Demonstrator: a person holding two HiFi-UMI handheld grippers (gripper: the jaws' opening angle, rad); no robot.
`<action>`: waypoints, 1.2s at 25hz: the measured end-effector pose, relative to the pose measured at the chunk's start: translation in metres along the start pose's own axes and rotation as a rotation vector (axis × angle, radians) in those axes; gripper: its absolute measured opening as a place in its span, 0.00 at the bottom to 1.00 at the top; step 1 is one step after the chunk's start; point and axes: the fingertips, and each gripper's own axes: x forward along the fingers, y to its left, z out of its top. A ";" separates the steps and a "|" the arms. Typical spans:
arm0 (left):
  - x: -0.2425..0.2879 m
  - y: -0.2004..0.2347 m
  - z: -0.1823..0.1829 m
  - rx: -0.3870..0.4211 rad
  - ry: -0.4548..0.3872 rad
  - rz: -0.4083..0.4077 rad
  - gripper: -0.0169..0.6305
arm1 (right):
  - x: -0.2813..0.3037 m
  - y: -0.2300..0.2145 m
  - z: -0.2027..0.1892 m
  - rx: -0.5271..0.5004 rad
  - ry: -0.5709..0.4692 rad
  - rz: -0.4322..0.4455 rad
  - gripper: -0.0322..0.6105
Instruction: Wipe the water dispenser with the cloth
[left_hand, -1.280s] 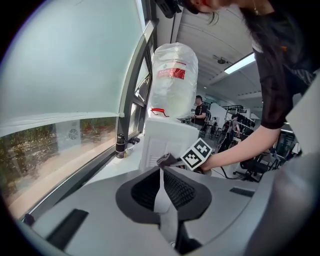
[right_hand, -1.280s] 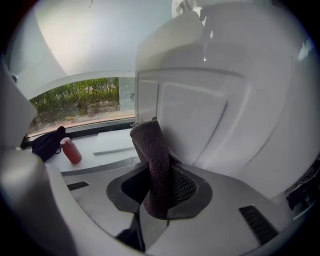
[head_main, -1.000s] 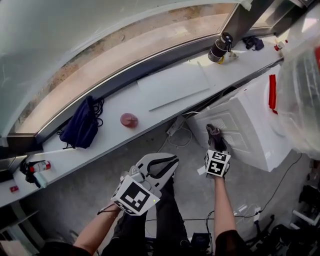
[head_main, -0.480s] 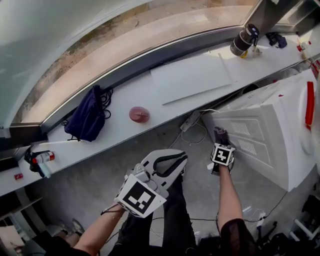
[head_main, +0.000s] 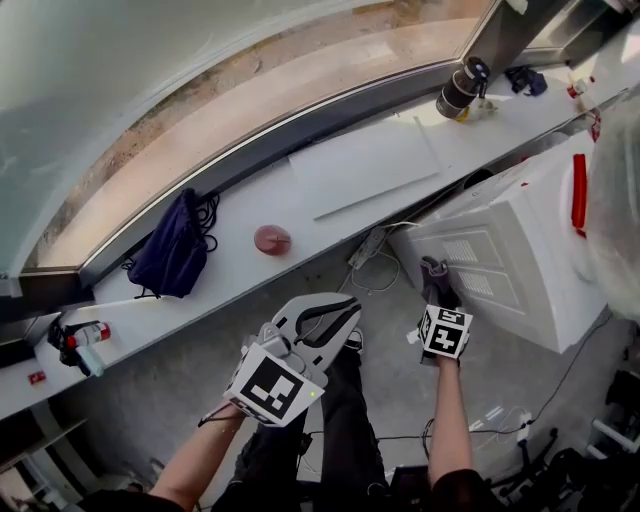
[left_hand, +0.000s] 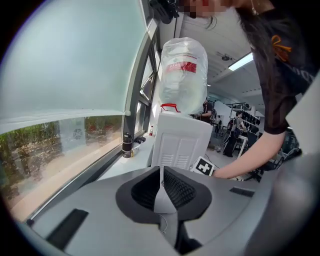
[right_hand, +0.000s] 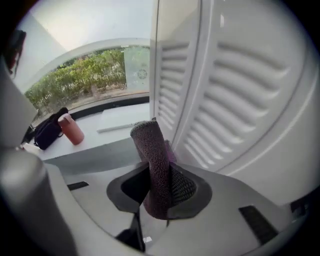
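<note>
your right gripper (right_hand: 161, 192) pinches the cloth (right_hand: 152, 150), rolled lengthwise and pointing straight out toward the water dispenser (right_hand: 240, 100), left gripper (left_hand: 161, 192) closed empty

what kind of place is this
Likely an office or lab workspace: a bottle-fed water dispenser beside a long window ledge holding a bag and flask, with people under strip lights behind.

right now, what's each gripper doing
left gripper: shut, nothing between its jaws.
right gripper: shut on the dark cloth.
</note>
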 end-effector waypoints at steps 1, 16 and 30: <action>-0.003 -0.001 0.008 0.012 -0.010 -0.005 0.07 | -0.020 0.000 0.008 0.002 -0.025 0.009 0.21; -0.028 -0.073 0.087 0.165 -0.079 -0.197 0.07 | -0.307 -0.061 0.104 -0.010 -0.319 -0.125 0.21; -0.025 -0.095 0.078 0.123 -0.073 -0.227 0.07 | -0.282 -0.092 0.092 -0.011 -0.300 -0.180 0.21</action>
